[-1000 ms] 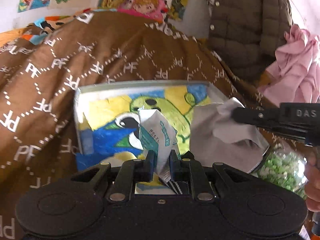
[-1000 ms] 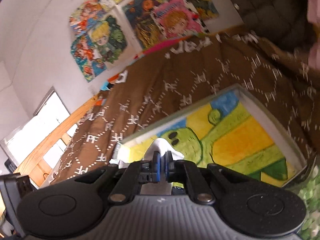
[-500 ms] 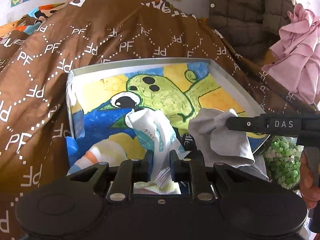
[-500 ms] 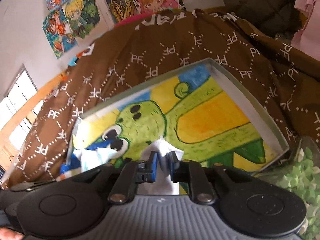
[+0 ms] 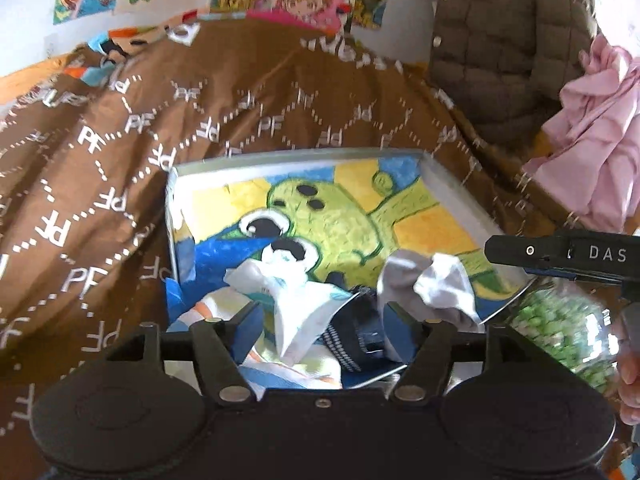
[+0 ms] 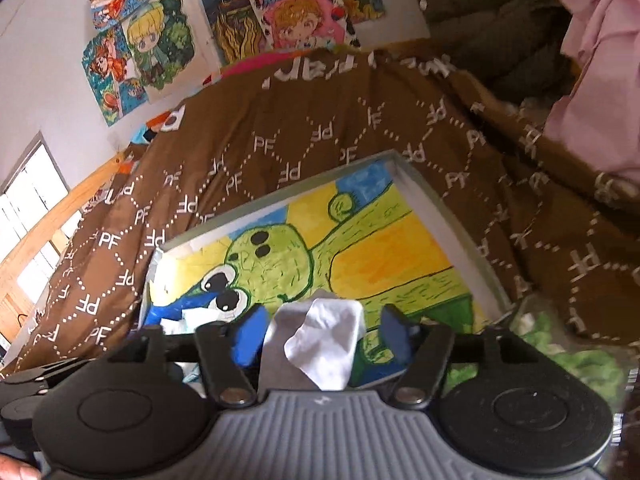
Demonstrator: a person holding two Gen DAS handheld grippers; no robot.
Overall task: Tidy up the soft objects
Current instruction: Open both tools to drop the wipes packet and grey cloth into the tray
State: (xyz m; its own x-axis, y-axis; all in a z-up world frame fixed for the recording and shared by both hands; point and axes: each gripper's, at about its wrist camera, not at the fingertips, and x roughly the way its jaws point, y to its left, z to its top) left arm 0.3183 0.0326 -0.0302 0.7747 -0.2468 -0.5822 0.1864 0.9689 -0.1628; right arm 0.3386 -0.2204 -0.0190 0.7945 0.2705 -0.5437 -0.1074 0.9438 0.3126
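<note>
A shallow box (image 5: 448,184) with a green cartoon painting on its floor lies on a brown patterned blanket. My left gripper (image 5: 324,322) is open over the box's near end; a white and teal soft packet (image 5: 296,308) lies loose between its fingers, beside a dark striped cloth (image 5: 352,340). My right gripper (image 6: 324,334) is open, and a grey and white cloth (image 6: 324,344) lies loose between its fingers in the box (image 6: 424,196). The same cloth (image 5: 428,288) shows in the left wrist view, under the right gripper's finger (image 5: 560,254).
The brown "PF" blanket (image 5: 200,120) surrounds the box. A clear bag of green pieces (image 5: 560,332) sits by the box's right corner. Pink fabric (image 5: 600,128) and a quilted jacket (image 5: 508,32) are at the right. Posters hang on the wall behind.
Both grippers have opened and let go: the left released the white packet, the right released the grey cloth. Both items now lie in the box's near end.
</note>
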